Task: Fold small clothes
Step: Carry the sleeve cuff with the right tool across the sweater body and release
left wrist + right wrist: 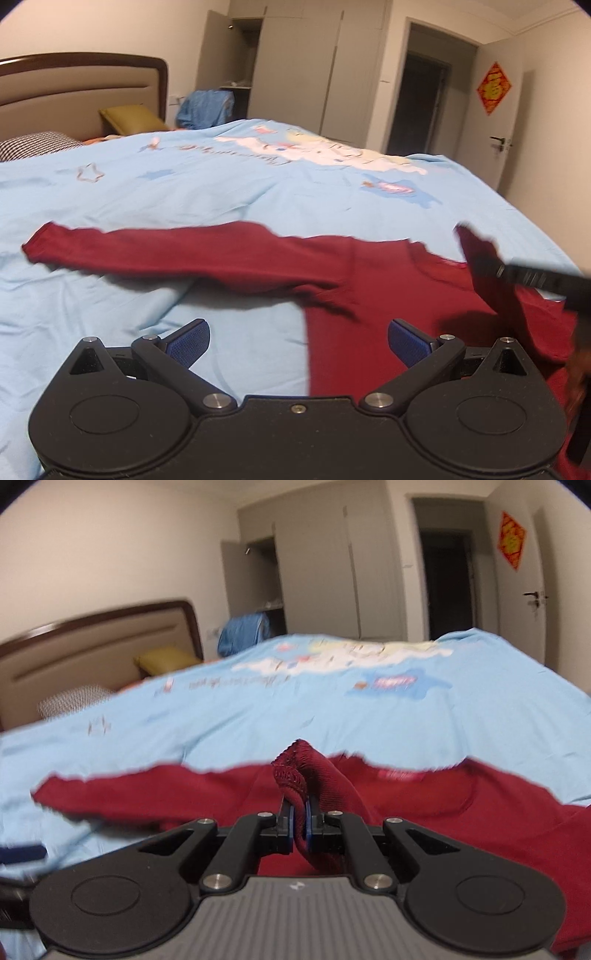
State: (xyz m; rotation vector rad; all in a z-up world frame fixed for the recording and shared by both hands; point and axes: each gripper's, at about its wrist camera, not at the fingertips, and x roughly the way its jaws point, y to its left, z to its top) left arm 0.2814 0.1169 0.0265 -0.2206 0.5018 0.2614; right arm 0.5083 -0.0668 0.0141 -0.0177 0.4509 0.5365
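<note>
A small dark red long-sleeved top (369, 295) lies spread on the light blue bedcover (184, 192), one sleeve (147, 251) stretched out to the left. My left gripper (299, 345) is open and holds nothing, its blue pads (188, 343) hovering over the top's left edge. My right gripper (302, 827) is shut on a sleeve cuff of the red top (295, 771), which sticks up between the pads. In the left wrist view the right gripper (480, 251) enters from the right, with red cloth hanging from it.
A bed headboard (74, 88) with a yellow pillow (129, 118) and a checked pillow (33, 144) stands at the far left. A blue cloth bundle (207, 107), an open wardrobe (280, 66) and a doorway (424, 96) lie beyond the bed.
</note>
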